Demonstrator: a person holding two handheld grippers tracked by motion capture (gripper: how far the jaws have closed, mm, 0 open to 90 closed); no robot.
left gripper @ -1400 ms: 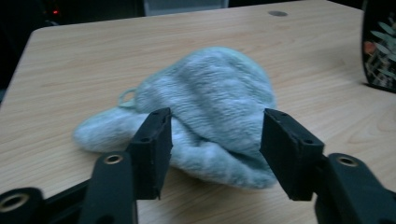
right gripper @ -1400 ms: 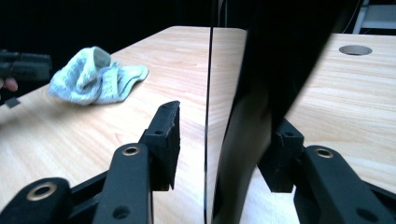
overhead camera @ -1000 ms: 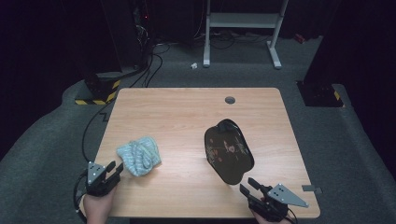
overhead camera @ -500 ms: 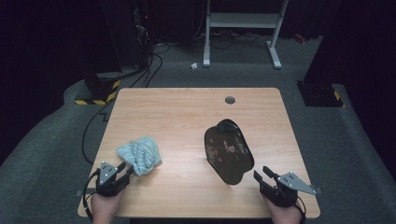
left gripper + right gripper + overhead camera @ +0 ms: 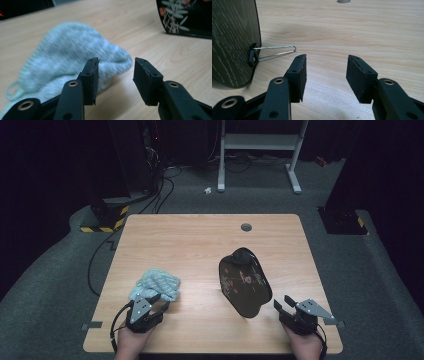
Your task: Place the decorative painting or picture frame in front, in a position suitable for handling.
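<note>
Wooden table [image 5: 200, 240]: left gripper [image 5: 115, 75], jaws wide, reaches for the pale knitted cloth [image 5: 155, 284] just ahead; next, ease forward and close on its edge. Right gripper [image 5: 327, 75] open beside the black frame [image 5: 245, 281]

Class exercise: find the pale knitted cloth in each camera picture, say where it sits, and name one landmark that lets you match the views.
High view: the knitted cloth lies at lower left, just beyond the left gripper.
Left gripper view: it spreads across the left half, behind the left-hand jaw.
Right gripper view: not in it.
Shared landmark: the black decorated mirror, upper right in the left gripper view, far left in the right gripper view.
</note>
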